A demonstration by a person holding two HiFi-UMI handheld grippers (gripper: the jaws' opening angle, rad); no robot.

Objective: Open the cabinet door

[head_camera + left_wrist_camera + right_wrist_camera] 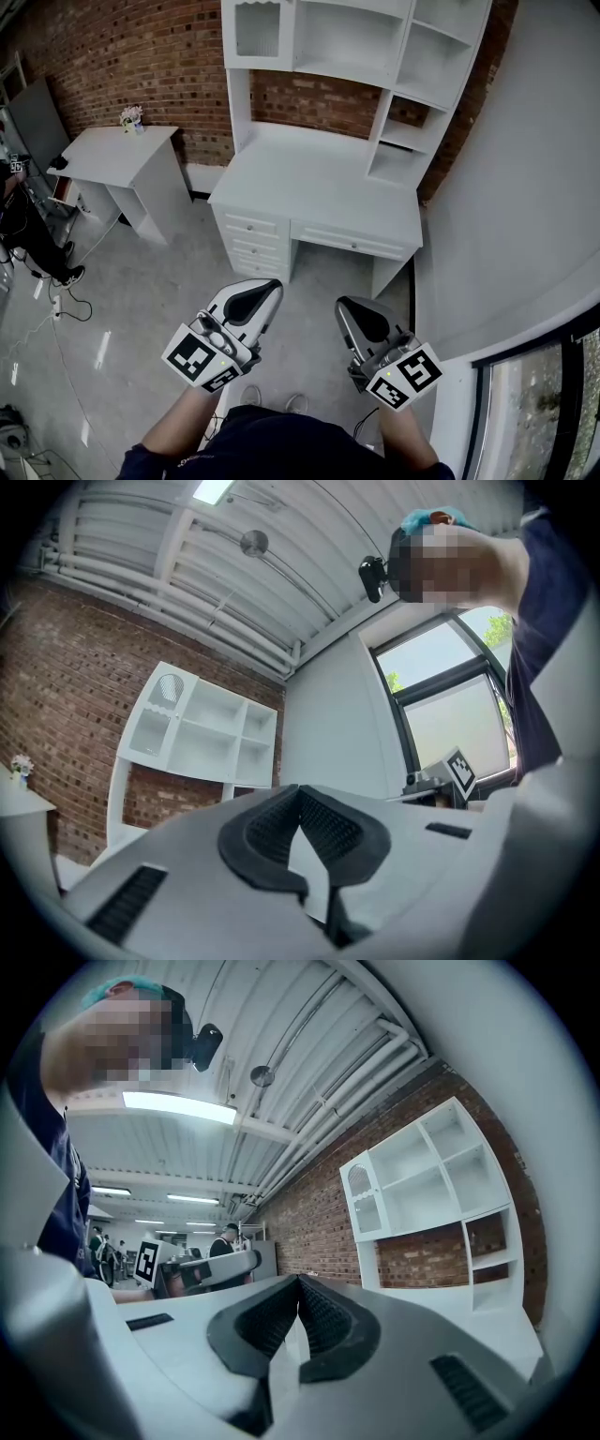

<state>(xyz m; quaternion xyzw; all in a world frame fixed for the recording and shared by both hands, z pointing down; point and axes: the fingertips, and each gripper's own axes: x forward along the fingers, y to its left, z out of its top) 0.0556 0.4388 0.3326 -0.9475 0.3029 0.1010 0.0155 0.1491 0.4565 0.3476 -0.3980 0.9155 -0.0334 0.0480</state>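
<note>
A white desk (309,183) with a shelf hutch stands against the brick wall. The hutch's small cabinet door (258,30), with an arched pane, is at its upper left and looks shut. The door also shows far off in the left gripper view (161,710) and the right gripper view (364,1199). My left gripper (270,285) and right gripper (343,303) hover side by side over the floor, well short of the desk and tilted upward. Both are shut with nothing in them, their ribbed pads meeting at the tips (299,789) (299,1281).
A small white side table (117,155) with a flower pot (131,117) stands to the left. A person (28,234) and floor cables are at the far left edge. Desk drawers (251,239) face me. A white wall and a window (534,412) close off the right.
</note>
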